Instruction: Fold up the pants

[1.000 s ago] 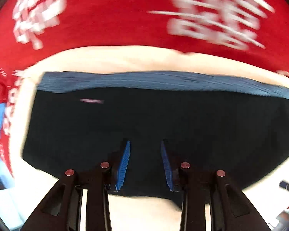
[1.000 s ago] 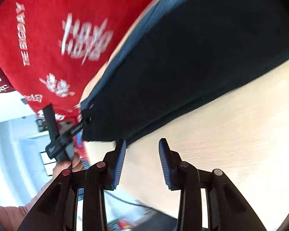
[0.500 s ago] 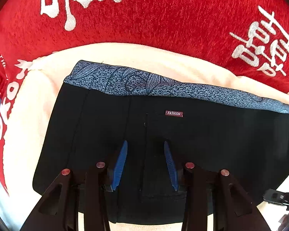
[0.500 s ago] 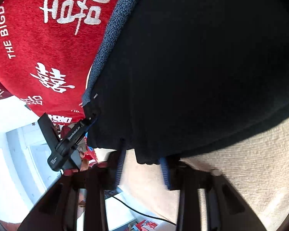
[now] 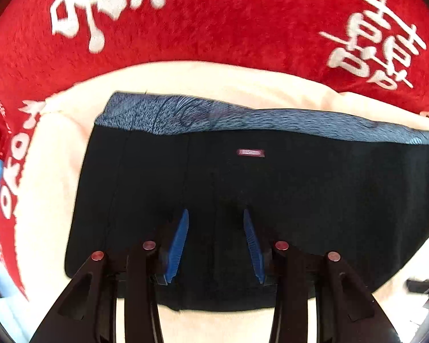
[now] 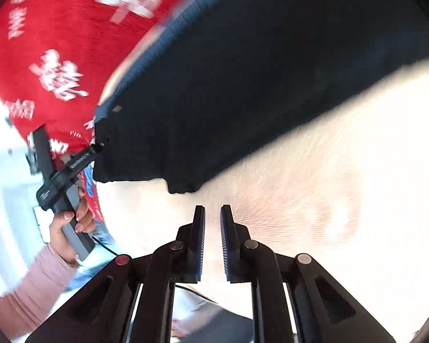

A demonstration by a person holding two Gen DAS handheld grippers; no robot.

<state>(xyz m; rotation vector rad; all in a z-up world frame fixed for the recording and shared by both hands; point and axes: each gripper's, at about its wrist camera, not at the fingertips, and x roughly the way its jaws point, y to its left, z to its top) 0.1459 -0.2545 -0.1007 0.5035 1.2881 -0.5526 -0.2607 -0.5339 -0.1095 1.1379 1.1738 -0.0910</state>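
A: Pants (image 5: 243, 200) folded into a flat black block w/ blue-grey waistband (image 5: 243, 118) along the far edge, small maroon label (image 5: 250, 152) just under it. Lying on a cream cloth surface (image 5: 214, 85).

B: And in the right wrist view?

A: Same pants (image 6: 243, 85), upper half of frame, near corner pointing down toward the cam. Cream surface (image 6: 329, 185) below and to the right. Blurry.

B: Left gripper?

A: Left gripper (image 5: 216, 243) over the near part of the pants, blue fingers (image 5: 178, 243) wide apart, nothing between them but fabric underneath. Touching the cloth or not, can't tell.

B: Right one?

A: Right gripper (image 6: 213, 243) over bare cream surface, just short of the pants' corner. Fingers (image 6: 199, 243) nearly together, narrow gap, nothing held.

B: Anything else around?

A: Red blanket (image 5: 214, 23) w/ white characters behind the cream area. Left gripper (image 6: 68, 171) also shows in right view at the pants' left edge, held by a hand (image 6: 68, 228), pink sleeve (image 6: 23, 285).
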